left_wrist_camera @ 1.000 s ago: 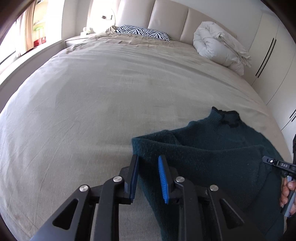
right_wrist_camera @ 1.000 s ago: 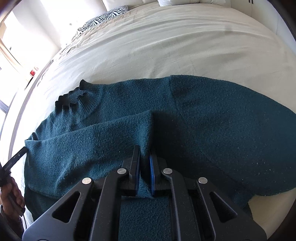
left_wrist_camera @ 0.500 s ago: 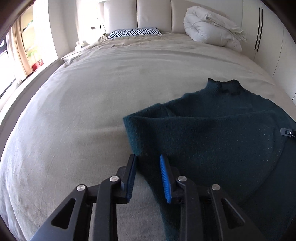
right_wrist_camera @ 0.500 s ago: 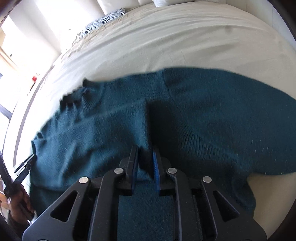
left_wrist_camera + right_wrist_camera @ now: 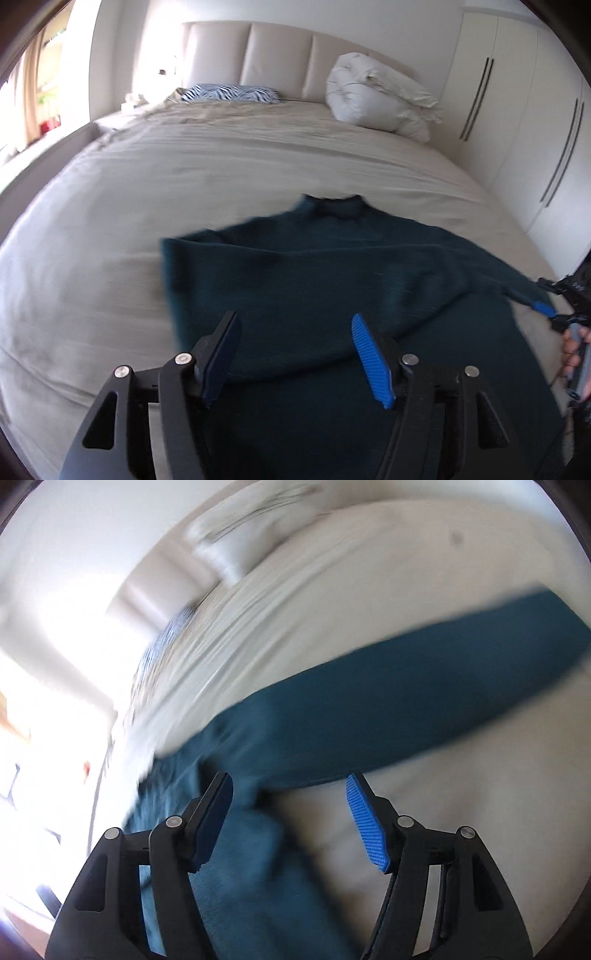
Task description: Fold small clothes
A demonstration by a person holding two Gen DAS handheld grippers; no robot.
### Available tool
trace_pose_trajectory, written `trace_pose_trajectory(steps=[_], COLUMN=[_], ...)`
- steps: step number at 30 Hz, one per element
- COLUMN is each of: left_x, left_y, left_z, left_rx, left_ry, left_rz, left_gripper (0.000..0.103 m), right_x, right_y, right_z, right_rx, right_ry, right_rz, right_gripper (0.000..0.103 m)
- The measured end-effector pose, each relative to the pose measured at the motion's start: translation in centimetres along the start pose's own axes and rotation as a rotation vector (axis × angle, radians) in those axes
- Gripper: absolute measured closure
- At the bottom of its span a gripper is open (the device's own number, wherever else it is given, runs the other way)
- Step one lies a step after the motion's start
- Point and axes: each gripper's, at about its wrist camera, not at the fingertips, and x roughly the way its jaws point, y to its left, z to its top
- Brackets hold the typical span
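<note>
One sweater (image 5: 332,280) is being folded on the bed (image 5: 184,177). It is lying flat near the bed's front edge, with the collar pointing to the headboard (image 5: 277,55). One sleeve is already being kept folded across the body, so the first fold is judged as done. In the right wrist view, which is blurred, the other sleeve (image 5: 406,694) is being seen stretched out over the sheet, so this sleeve and the fold of the body are judged as left.

The left gripper (image 5: 295,350) is being held over the sweater's lower part; its jaws have just been opening and nothing is being pinched. The right gripper (image 5: 288,819) has also just been opening, and no cloth is being pressed by its pads.

Counted: one sweater, two grippers, one striped pillow (image 5: 232,93), one rolled duvet (image 5: 376,98).
</note>
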Motion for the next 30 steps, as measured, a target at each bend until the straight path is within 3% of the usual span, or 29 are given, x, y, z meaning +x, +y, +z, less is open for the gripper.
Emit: trace_pose_trajectory(steps=[3,9,16,17,19,22,24,30], left_x=[0.5,1.7,1.9,2.0,2.0,2.1,2.0,1.9], left_y=[-1.8,-3.5,-3.6,-3.6,-3.4,-3.0,-2.8,-2.8], left_z=[-0.5,-1.2,-2.5,-2.6,-2.6,-2.6,-2.5,-1.5], left_rx=[-0.013,-0.067,-0.095,-0.1,-0.115,-0.144,-0.159,-0.224], left_ry=[0.023,0.078,0.114,0.117,0.12,0.123,0.121,0.113], left_rz=[-0.043,-0.092,-0.117,-0.121,-0.131,-0.152,-0.168,-0.238], left_gripper=[0.036,0.035,0.034,0.034,0.034,0.034,0.034,0.033], right_x=[-2.1,-3.3,-2.9,-2.8,-2.8,-3.3,-3.9,-3.4], right_y=[-5.9,-12.6,-16.5,-16.5,-17.0,-16.9,-14.5,0.2], right_z=[1.9,4.2,6.6,7.0,8.2,9.6,10.0,8.6], right_rx=[0.185,0.407,0.583,0.57,0.533,0.456,0.337,-0.155], right_ry=[-0.043,-0.102,-0.215,-0.222,-0.22,-0.207,-0.213,-0.19], right_rz=[0.013,0.033,0.09,0.076,0.034,-0.044,-0.084,-0.139], right_gripper=[0.04,0.042,0.045,0.047,0.068,0.086,0.095,0.095])
